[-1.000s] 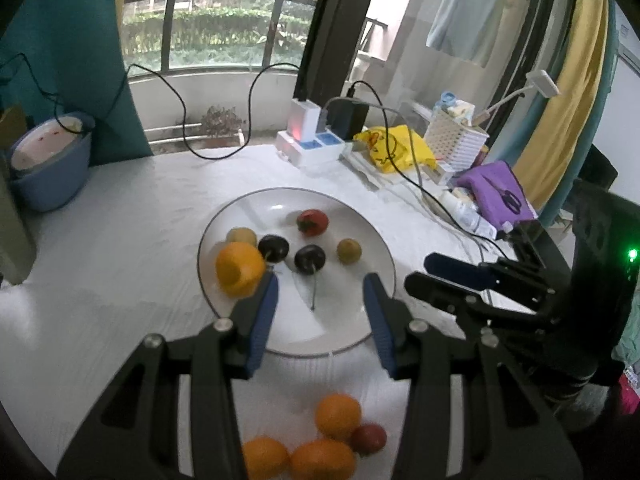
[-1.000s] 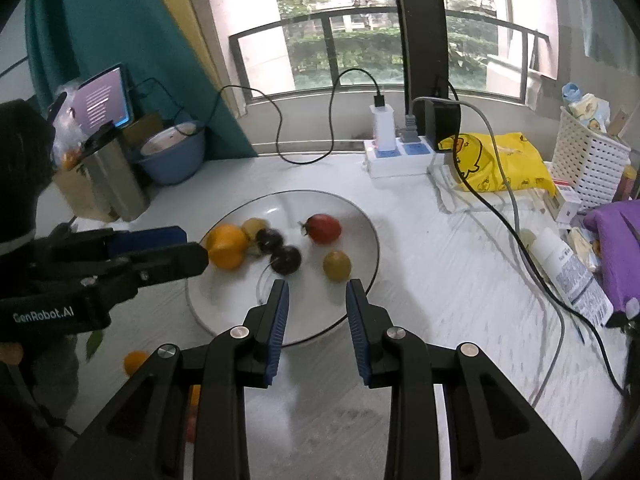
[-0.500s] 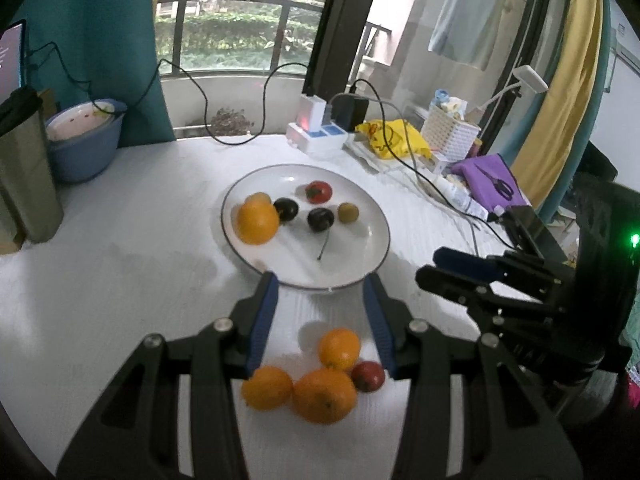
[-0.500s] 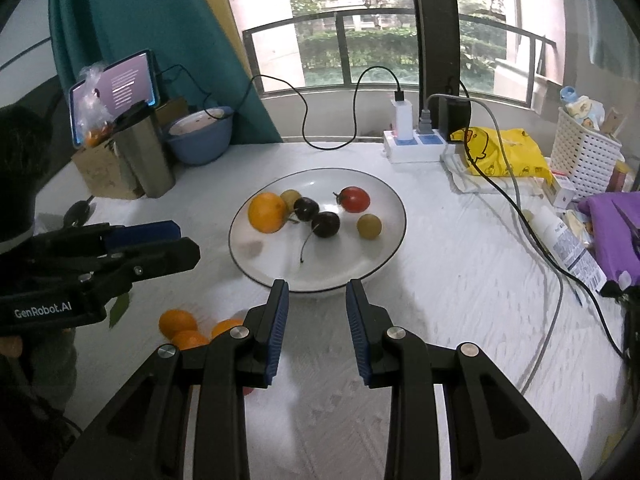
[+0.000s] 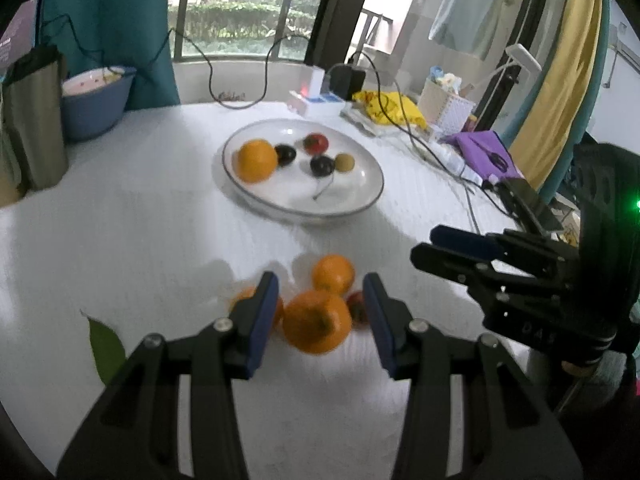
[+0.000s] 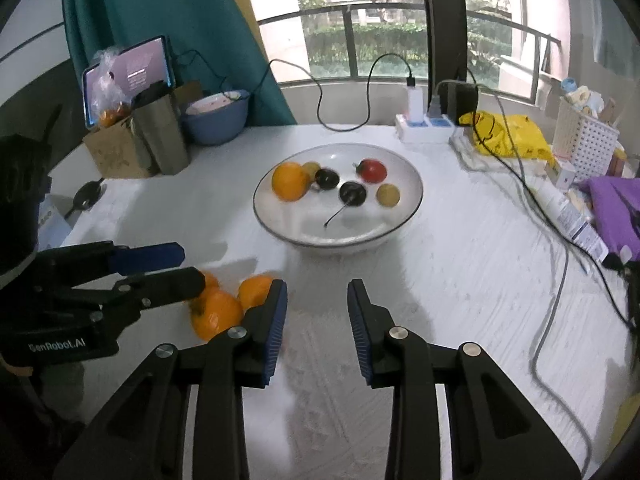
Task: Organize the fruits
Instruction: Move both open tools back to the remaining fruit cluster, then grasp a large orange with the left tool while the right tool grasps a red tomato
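A: Where is the loose fruit?

B: In a small cluster on the white table (image 5: 140, 220), near the front edge and well short of the round white plate (image 5: 360, 196). The biggest piece is a large orange fruit with a dark stem mark (image 5: 317, 321). A smaller round orange (image 5: 333, 273) sits just behind it, another small orange (image 5: 280, 312) is partly hidden on its left, and a small dark red fruit (image 5: 357, 307) touches its right side.

A: And the left tool?

B: The left tool (image 5: 320, 318) is spread wide, its blue-padded fingers on either side of the large orange fruit, with a gap at each pad. It grips nothing.

A: The right one?

B: The right tool (image 6: 317, 324) is also parted, at moderate width, over bare table with nothing between its pads. It sits just right of the cluster.

A: What is on the plate?

B: One round orange (image 6: 290, 181) at the left side, two dark cherries (image 6: 327, 178) beside it, a red tomato (image 6: 373, 171), a small yellow-green fruit (image 6: 388, 195) to the right, and another yellowish one half hidden behind the orange.

A: Anything else close by?

B: A green leaf (image 5: 106, 350) lies on the table left of the left tool.
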Motion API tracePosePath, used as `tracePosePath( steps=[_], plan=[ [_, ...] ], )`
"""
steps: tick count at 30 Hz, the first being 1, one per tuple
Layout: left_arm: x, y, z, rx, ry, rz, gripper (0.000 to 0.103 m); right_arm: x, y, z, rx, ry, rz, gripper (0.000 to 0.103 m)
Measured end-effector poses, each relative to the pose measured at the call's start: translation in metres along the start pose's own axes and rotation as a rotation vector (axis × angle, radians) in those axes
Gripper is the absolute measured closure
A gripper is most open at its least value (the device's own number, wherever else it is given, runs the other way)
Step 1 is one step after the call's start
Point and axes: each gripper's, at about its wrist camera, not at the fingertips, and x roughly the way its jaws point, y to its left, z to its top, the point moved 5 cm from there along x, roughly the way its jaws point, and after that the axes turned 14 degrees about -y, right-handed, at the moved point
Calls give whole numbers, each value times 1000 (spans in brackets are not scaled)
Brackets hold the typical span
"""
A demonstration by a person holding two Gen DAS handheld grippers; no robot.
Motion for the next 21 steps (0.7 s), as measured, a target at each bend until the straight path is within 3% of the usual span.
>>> tracePosePath(
  steps=[3,21],
  plan=[
    [0,0,-9,-8,7,-1,57,2,5,-8,-1,18,12,63],
    [9,7,-34,-24,63,15,57,28,26,-39,-21,123,89,63]
  ],
)
